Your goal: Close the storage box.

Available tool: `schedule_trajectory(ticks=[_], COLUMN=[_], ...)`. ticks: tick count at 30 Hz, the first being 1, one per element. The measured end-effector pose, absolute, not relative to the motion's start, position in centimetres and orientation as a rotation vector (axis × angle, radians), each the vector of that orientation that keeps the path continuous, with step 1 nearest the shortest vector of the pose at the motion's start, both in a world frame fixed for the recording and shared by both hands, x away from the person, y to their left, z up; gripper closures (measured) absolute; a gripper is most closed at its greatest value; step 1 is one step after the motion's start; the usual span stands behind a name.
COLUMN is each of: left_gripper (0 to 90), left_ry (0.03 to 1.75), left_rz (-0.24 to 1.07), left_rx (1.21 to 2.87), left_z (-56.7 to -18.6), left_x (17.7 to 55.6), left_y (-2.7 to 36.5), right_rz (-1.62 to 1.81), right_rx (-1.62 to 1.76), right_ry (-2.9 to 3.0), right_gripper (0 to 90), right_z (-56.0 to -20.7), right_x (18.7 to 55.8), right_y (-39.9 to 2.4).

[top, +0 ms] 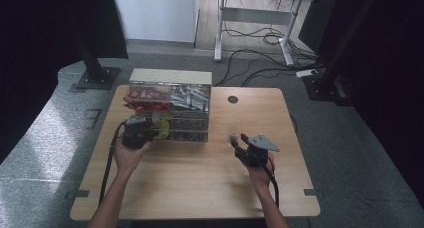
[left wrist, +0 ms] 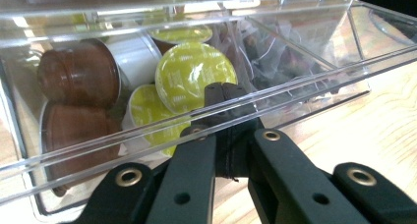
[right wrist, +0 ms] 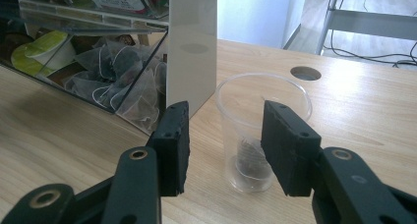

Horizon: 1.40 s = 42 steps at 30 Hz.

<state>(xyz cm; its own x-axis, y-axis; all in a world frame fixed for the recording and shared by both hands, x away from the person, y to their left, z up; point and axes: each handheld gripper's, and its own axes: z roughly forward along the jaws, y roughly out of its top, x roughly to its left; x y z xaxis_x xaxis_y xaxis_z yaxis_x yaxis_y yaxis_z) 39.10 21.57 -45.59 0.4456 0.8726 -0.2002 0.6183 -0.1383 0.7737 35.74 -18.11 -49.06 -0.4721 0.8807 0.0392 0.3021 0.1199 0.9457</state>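
Left gripper [left wrist: 223, 94]: jaws closed on the drawer front [left wrist: 275, 94]; push straight, level.
Right gripper [right wrist: 223, 145]: jaws open beside the cup [right wrist: 255, 135], steady it.

Ahead of left gripper [left wrist: 223, 94] jaws: clear drawer front [left wrist: 295, 81] across the path, green-lidded capsules [left wrist: 194, 74] packed just behind it.
Between right gripper [right wrist: 225, 135] jaws: open gap, clear plastic cup [right wrist: 260, 121] standing just beyond; organizer side wall [right wrist: 193, 42] beyond the left jaw; bare tabletop [right wrist: 364, 116] rightward.
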Motion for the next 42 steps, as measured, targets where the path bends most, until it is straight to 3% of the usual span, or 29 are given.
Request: schedule_trajectory(ticks=[42], left_gripper=[89.9], left_ry=[1.282], left_rz=[0.308], left_rx=[1.877], left_z=[-48.7], left_x=[38.1], left_y=[21.5], right_rz=[1.359], right_rx=[1.175], right_ry=[1.87], right_gripper=[52.7], right_z=[-51.0], right_x=[34.3], right_y=[-19.4])
